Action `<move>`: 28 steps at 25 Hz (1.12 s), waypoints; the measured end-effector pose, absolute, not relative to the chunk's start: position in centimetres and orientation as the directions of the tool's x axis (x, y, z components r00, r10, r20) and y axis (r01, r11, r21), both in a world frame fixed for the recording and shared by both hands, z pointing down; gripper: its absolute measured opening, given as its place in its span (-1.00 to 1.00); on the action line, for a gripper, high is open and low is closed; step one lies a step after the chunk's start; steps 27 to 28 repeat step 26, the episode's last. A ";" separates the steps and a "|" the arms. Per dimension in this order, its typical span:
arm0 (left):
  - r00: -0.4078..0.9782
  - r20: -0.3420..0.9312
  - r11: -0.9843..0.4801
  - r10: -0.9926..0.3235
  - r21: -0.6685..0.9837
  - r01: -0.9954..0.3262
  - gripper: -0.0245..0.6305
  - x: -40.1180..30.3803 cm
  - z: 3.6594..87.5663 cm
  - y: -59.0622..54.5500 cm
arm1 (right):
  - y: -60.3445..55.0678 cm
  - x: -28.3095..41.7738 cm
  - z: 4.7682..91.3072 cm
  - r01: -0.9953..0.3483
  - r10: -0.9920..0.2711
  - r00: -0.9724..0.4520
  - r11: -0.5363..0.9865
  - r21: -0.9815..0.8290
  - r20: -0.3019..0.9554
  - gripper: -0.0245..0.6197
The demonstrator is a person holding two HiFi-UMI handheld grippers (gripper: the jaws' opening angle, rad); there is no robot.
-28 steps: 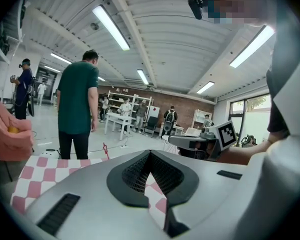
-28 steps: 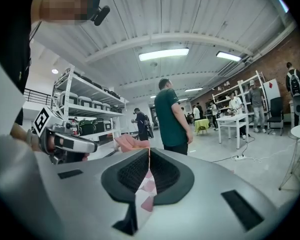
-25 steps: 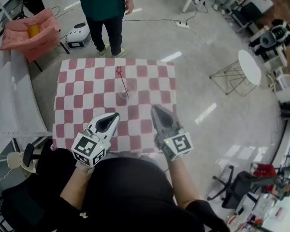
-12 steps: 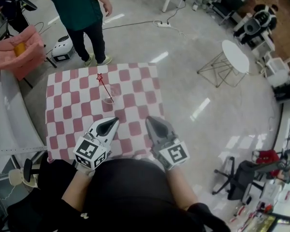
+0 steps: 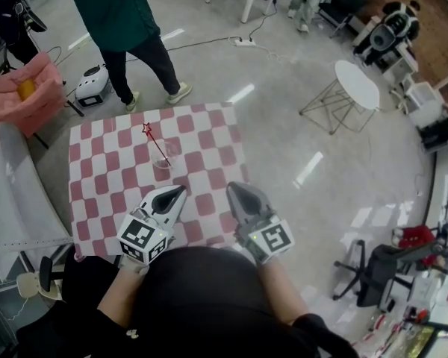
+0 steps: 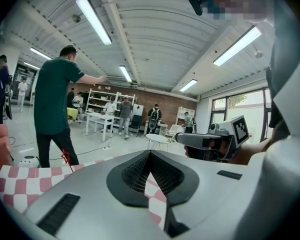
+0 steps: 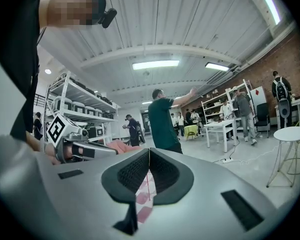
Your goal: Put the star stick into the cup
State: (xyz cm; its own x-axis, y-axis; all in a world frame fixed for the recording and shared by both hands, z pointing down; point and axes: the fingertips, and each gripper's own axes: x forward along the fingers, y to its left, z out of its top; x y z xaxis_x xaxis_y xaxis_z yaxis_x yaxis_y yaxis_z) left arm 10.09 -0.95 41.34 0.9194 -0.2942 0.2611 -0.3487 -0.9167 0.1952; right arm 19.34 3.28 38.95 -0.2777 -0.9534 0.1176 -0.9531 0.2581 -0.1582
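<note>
left gripper [image 5: 179, 191], right gripper [image 5: 232, 188]: ribbed fingers closed, empty; red star stick [image 5: 155, 143] in seemingly clear cup [image 5: 163, 160].

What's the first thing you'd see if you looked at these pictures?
The red-and-white checked table in the middle, with a clear cup on it and a red star stick leaning out of it. Near the bottom, the left tongs and right tongs are both shut and empty. A person in a green shirt stands beyond the table.
</note>
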 end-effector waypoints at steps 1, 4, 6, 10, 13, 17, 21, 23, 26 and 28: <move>0.920 0.261 -0.917 -0.293 0.196 -0.348 -0.80 10.2 41.3 -1.0 | 3.2 19.5 39.0 -0.953 -0.954 -0.275 0.254 -0.163 0.118 -0.87; 0.920 0.261 -0.917 -0.292 0.197 -0.347 -0.80 10.3 41.3 -1.2 | 3.0 19.8 39.1 -0.954 -0.956 -0.267 0.244 -0.172 0.121 -0.87; 0.920 0.261 -0.917 -0.291 0.196 -0.346 -0.80 10.4 41.2 -1.2 | 2.9 19.9 39.3 -0.955 -0.955 -0.267 0.244 -0.169 0.127 -0.87; 0.920 0.262 -0.918 -0.291 0.194 -0.346 -0.80 10.6 41.1 -1.4 | 2.7 19.9 39.5 -0.956 -0.955 -0.265 0.242 -0.168 0.134 -0.87; 0.919 0.262 -0.917 -0.295 0.193 -0.349 -0.80 10.4 41.1 -1.6 | 2.6 19.8 39.5 -0.955 -0.954 -0.270 0.247 -0.165 0.132 -0.87; 0.917 0.260 -0.914 -0.302 0.194 -0.356 -0.80 10.3 41.0 -1.9 | 2.4 19.5 39.6 -0.953 -0.951 -0.276 0.253 -0.166 0.136 -0.87; 0.917 0.255 -0.912 -0.308 0.196 -0.361 -0.80 10.0 40.9 -2.1 | 2.2 19.2 39.8 -0.952 -0.950 -0.280 0.256 -0.168 0.139 -0.87; 0.917 0.255 -0.912 -0.307 0.197 -0.360 -0.79 10.0 41.0 -2.1 | 2.2 19.1 39.9 -0.952 -0.950 -0.280 0.255 -0.171 0.141 -0.87; 0.916 0.257 -0.911 -0.308 0.197 -0.362 -0.80 9.8 41.2 -2.0 | 2.2 19.0 40.0 -0.951 -0.949 -0.279 0.254 -0.174 0.143 -0.87; 0.916 0.257 -0.911 -0.308 0.197 -0.362 -0.80 9.8 41.2 -2.0 | 2.2 19.0 40.0 -0.951 -0.949 -0.279 0.254 -0.174 0.143 -0.87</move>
